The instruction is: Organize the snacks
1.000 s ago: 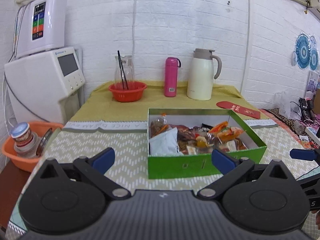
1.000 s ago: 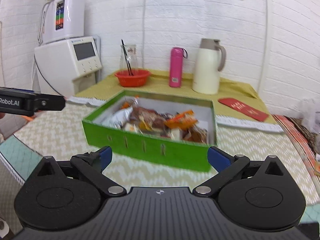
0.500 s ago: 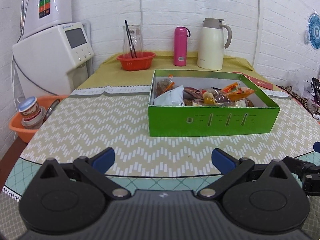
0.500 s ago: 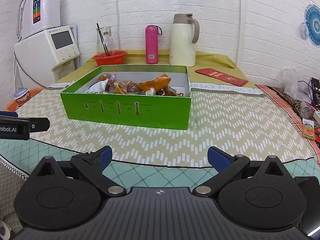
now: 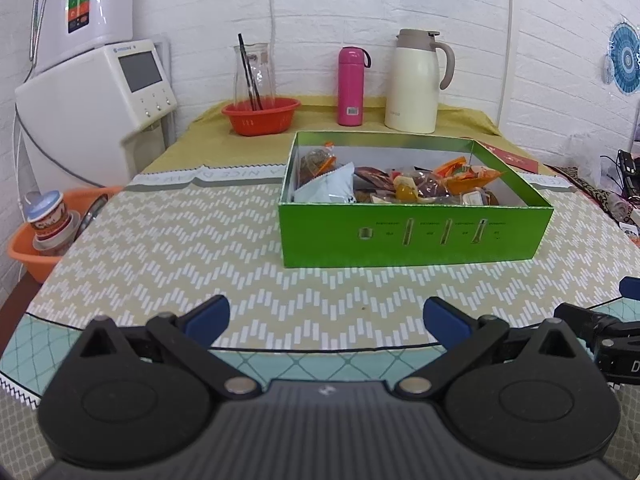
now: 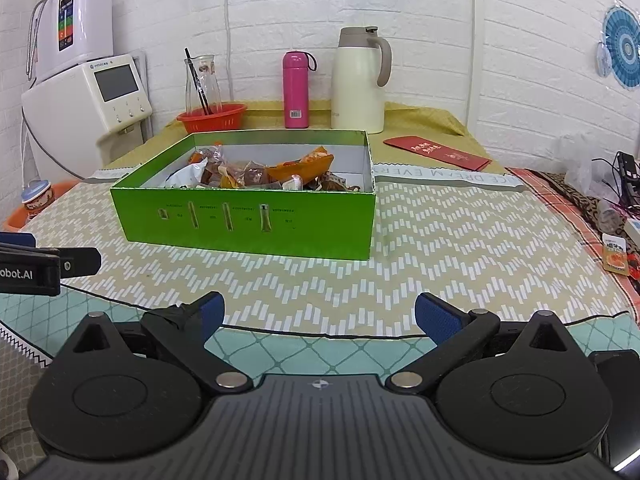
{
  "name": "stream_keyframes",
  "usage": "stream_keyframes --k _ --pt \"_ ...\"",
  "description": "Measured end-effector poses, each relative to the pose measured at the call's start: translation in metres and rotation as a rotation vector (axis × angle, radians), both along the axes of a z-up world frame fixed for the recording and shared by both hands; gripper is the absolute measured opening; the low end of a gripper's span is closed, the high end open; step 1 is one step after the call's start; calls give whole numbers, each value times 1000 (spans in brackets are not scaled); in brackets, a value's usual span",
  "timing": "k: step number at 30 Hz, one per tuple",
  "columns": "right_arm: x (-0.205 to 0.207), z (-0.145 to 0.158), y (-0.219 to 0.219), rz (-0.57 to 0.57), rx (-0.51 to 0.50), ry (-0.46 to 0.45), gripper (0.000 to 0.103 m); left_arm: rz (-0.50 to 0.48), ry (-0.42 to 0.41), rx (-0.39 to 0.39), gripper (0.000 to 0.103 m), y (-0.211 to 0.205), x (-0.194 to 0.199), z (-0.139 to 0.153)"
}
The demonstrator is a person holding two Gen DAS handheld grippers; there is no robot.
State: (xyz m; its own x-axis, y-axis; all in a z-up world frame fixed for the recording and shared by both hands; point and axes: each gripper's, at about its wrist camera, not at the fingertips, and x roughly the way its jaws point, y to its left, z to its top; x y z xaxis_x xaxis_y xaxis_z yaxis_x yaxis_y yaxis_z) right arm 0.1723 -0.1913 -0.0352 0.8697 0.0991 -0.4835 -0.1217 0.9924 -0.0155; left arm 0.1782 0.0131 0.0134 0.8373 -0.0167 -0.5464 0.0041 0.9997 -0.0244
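A green open box [image 5: 416, 236] sits on the patterned tablecloth and also shows in the right wrist view [image 6: 248, 224]. It holds several snack packets, among them a white bag [image 5: 328, 190] and orange wrappers [image 6: 300, 166]. My left gripper [image 5: 326, 316] is open and empty, above the table's front edge, well short of the box. My right gripper [image 6: 318, 314] is open and empty, also back from the box. Each gripper shows at the edge of the other's view.
At the back stand a red basket with a glass carafe [image 5: 260, 114], a pink bottle [image 5: 350, 86] and a cream thermos jug [image 5: 416, 80]. A white appliance [image 5: 96, 96] and an orange tub [image 5: 36, 240] are left. A red envelope [image 6: 436, 152] lies right.
Both grippers have pulled back and lowered from over the box to near the table's front edge. Both stay open and empty. The box has not moved.
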Motion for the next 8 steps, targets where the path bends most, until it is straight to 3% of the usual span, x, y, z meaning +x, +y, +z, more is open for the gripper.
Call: stream_keyframes --k 8 --pt "2 0 4 11 -3 0 103 11 -2 -15 103 2 0 -1"
